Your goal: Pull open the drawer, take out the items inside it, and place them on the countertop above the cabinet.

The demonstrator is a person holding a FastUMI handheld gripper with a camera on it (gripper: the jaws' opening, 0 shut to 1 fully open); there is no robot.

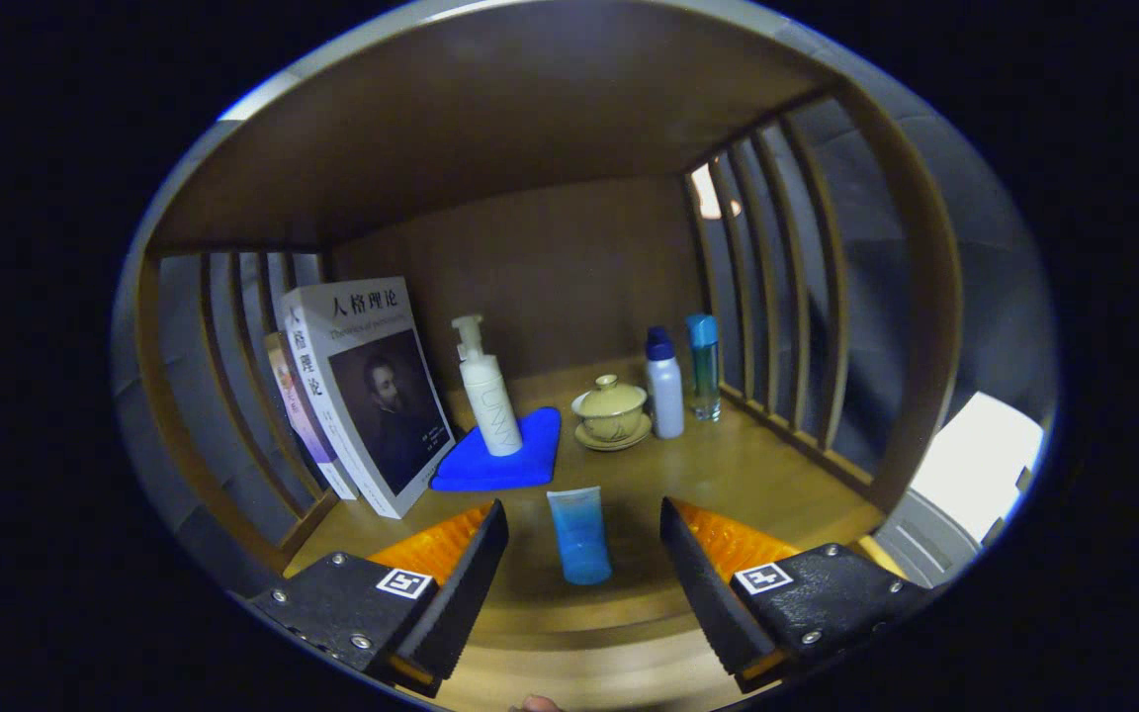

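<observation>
The fingers (471, 564) of the gripper (584, 569) are spread wide with the blue tube (579, 535) lying untouched between them on the countertop (747, 475), its long axis running twelve to six o'clock.

The hand-held gripper (584, 534) shows two wedge-shaped fingers (461, 578) that taper forward, each with a ribbed inner face. Each finger is carried by a dark, matte block; the blocks are fastened with small silver screws at their corners. On top of each block, near the finger, sits a square white tag printed with a black coded pattern. A fingertip of the person peeks in just behind the fingers, between the blocks.
</observation>
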